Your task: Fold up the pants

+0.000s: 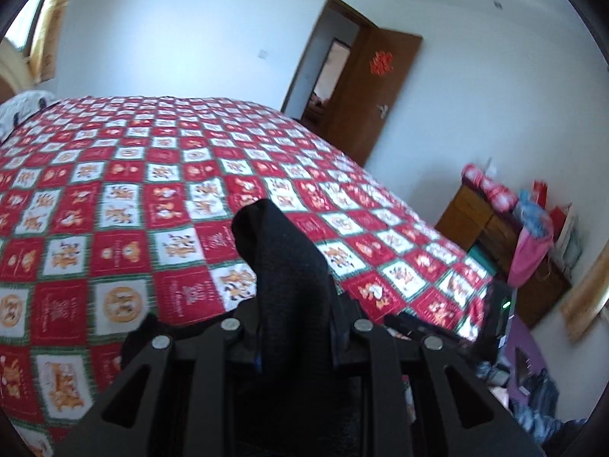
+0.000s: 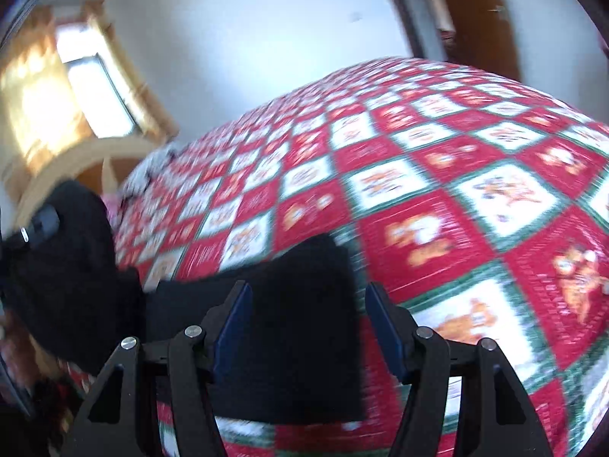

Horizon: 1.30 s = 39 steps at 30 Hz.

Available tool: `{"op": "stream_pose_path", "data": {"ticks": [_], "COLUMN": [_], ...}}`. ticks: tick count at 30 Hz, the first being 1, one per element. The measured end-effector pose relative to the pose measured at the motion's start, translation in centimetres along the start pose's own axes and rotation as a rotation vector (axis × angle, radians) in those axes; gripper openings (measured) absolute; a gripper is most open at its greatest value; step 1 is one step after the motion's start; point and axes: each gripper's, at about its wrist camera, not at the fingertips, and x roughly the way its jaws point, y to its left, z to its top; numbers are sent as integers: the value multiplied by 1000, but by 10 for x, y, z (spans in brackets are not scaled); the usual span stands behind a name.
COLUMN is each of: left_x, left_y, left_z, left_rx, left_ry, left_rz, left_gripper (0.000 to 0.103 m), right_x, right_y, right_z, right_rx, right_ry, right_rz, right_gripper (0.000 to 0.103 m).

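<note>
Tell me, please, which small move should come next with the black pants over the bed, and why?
Probably close the right gripper on the pants. Its jaws stand open with black cloth lying between them, unpinched, while the left gripper is already shut on a bunch of the pants above the quilt. Two grips would let the cloth be spread.

A bed (image 1: pixel 133 190) is covered by a red-and-white checked quilt (image 2: pixel 456 190). White walls (image 1: pixel 190 19) are seen behind it, a brown door (image 1: pixel 377 95) is held open, and daylight is admitted by a window (image 2: pixel 99 95).
</note>
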Motion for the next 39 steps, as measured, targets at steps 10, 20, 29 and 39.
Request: {"op": "stream_pose_path", "data": {"ticks": [10, 20, 29, 39], "left_x": [96, 55, 16, 30], "left_y": [-60, -46, 34, 53], "left_z": [-33, -51, -88, -106], "left_rx": [131, 220, 129, 80], "left_ry": [176, 60, 39, 60], "left_rz": [-37, 72, 294, 323], "left_gripper": [49, 75, 81, 89], "right_x": [-3, -16, -29, -6], "right_y": [-48, -58, 32, 23], "right_z": [10, 10, 13, -32], "right_rx": [183, 194, -132, -144], "right_ry": [-95, -162, 41, 217], "right_rz": [-23, -36, 128, 94], "right_gripper": [64, 63, 63, 8]}}
